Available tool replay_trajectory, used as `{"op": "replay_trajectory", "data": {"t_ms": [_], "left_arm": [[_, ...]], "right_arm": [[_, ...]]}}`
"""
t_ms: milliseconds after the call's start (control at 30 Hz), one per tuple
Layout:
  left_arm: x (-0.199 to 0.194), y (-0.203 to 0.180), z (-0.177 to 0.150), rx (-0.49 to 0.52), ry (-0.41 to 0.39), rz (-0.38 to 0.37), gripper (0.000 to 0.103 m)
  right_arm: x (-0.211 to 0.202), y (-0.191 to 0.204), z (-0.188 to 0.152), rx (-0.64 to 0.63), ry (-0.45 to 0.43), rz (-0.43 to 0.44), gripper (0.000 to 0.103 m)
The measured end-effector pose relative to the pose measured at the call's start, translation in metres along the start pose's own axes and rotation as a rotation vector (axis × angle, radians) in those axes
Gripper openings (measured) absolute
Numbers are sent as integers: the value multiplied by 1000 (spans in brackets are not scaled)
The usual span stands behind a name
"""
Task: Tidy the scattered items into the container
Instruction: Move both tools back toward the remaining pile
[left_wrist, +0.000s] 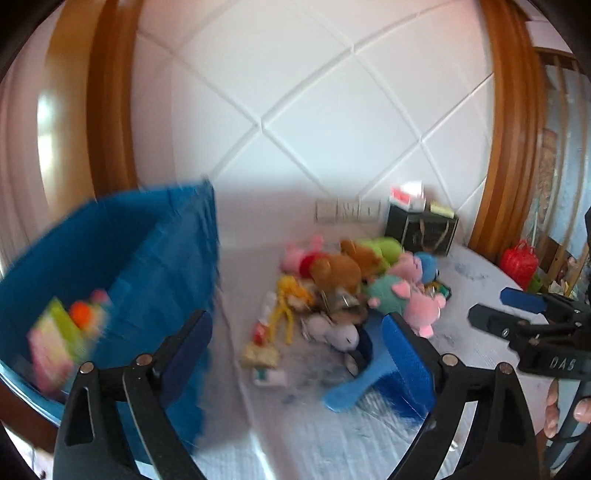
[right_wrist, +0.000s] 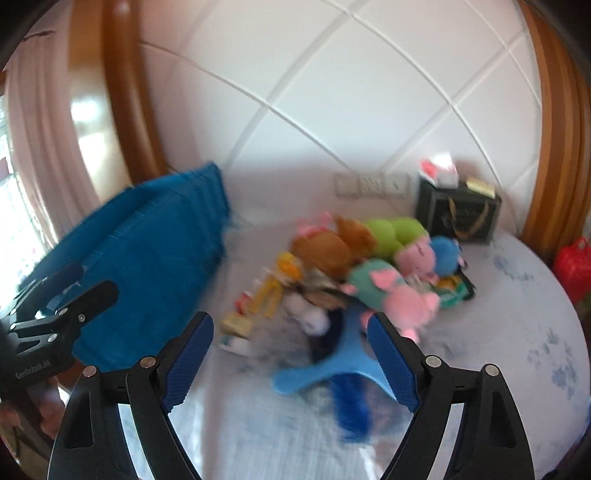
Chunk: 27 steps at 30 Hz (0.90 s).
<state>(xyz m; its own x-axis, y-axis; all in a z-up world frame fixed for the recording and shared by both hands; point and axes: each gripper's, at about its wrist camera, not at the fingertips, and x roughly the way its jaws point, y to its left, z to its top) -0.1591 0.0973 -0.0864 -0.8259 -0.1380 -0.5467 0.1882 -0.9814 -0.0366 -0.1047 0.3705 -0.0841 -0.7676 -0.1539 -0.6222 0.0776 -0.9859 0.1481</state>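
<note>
Toys (left_wrist: 354, 280) lie heaped on the bed (left_wrist: 480, 295) beside the blue bin (left_wrist: 147, 258); left gripper (left_wrist: 295, 354) and right gripper (right_wrist: 290, 354) gape wide, seemingly holding nothing.

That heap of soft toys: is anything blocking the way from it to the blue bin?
Nothing visible does. Bare bedsheet lies between the toy heap and the blue bin, which stands to the heap's left.

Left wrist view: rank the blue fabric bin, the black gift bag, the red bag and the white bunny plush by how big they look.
1. blue fabric bin, by far the largest, though it sits closest to the camera
2. black gift bag
3 and 4. red bag and white bunny plush look alike; the blur makes ranking them unsure.
</note>
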Motion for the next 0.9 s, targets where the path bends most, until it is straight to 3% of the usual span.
{"op": "replay_trajectory", "data": {"t_ms": [167, 300, 533, 767, 900], "left_arm": [[67, -14, -32, 9, 205, 100, 94], [101, -14, -50, 70, 320, 145, 94], [131, -1, -73, 207, 437, 141, 94], [135, 21, -97, 252, 525, 118, 94], [159, 15, -83, 235, 489, 73, 94]], "right_arm": [[46, -60, -17, 74, 123, 13, 86], [62, -72, -24, 39, 175, 8, 86], [82, -74, -15, -202, 302, -91, 86], [59, -95, -30, -267, 438, -178, 86], [38, -106, -24, -261, 460, -238, 86]]}}
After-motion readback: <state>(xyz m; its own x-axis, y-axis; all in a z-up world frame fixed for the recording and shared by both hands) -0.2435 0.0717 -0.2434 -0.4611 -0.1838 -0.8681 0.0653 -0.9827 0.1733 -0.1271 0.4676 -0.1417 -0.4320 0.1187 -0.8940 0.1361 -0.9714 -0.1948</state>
